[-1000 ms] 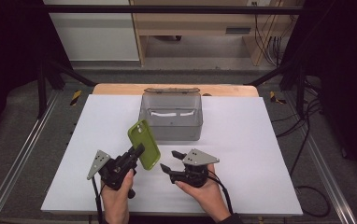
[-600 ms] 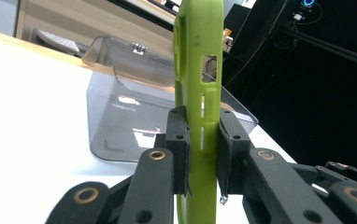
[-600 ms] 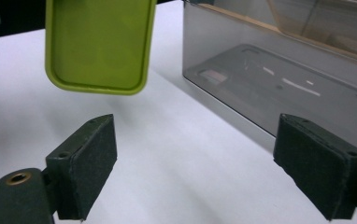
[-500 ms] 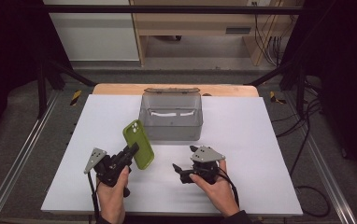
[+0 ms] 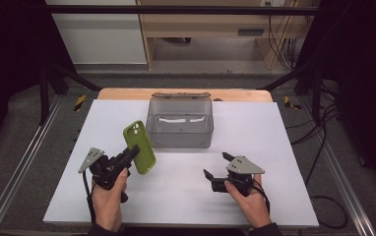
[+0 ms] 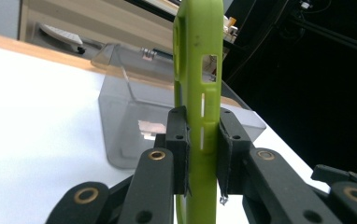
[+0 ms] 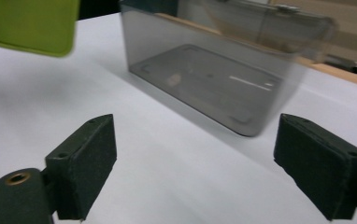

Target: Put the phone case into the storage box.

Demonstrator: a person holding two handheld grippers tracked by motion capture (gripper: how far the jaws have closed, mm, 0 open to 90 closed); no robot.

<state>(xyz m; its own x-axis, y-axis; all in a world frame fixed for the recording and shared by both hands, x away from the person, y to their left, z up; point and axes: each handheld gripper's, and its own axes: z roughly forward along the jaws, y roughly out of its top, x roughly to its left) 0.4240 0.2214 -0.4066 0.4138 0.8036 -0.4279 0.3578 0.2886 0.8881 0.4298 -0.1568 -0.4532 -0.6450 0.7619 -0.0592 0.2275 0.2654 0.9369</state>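
A lime-green phone case (image 5: 139,146) stands on edge above the white table, its camera cut-out at the top. My left gripper (image 5: 133,153) is shut on its lower part; in the left gripper view the pads (image 6: 179,140) press both faces of the case (image 6: 197,56). My right gripper (image 5: 215,164) hovers low at the table's front right, apart from the case. Its jaws have just been opening and now stand wide with nothing between them (image 7: 195,163). A corner of the case (image 7: 29,23) shows at the top left of the right gripper view.
A clear grey plastic box (image 5: 180,140) without a lid on it stands at the table's middle back, just right of the case; it looks empty (image 7: 204,74). The white table top (image 5: 274,147) ends at a wooden strip behind the box. Metal rails flank the table.
My right gripper has pulled away to the right from the case's lower edge, its jaws spreading wider. The left gripper has carried the case a little to the left.
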